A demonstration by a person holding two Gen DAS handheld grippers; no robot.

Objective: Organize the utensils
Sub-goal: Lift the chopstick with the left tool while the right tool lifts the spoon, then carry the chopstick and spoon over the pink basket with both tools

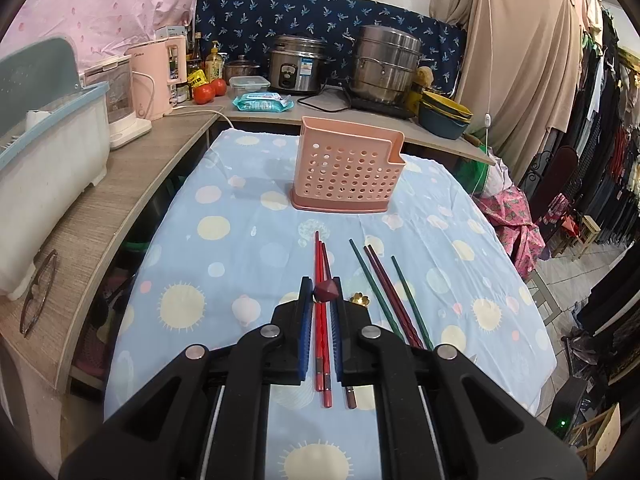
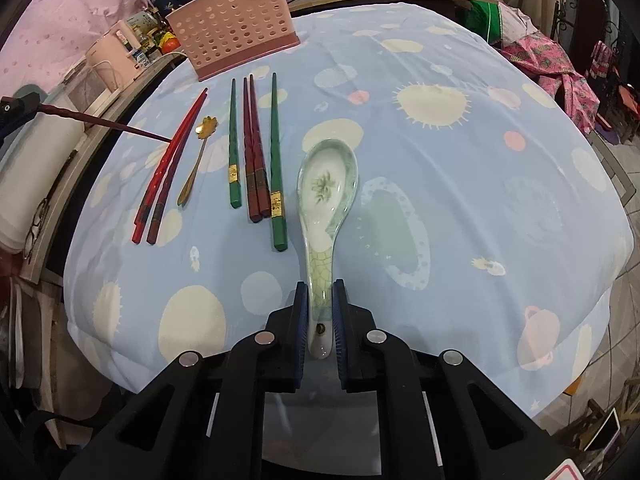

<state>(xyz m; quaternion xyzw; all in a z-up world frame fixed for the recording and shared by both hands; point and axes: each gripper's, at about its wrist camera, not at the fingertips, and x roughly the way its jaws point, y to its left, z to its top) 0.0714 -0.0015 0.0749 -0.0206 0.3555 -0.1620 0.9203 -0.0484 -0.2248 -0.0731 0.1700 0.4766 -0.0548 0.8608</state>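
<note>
Both claws (image 1: 321,300) (image 2: 320,300) nearly closed, level.

A blue-clothed table (image 2: 460,200) carries chopsticks (image 2: 256,152), a gold spoon (image 2: 196,160), a ceramic spoon (image 2: 324,200) and a pink holder (image 2: 236,28).

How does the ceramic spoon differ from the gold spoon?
The ceramic spoon is large, pale and broad; the gold spoon is small, thin, flower-shaped. The right gripper clamps the ceramic spoon's handle; the gold spoon lies free. Both point their bowls toward the pink holder.

No legible text on any item.
</note>
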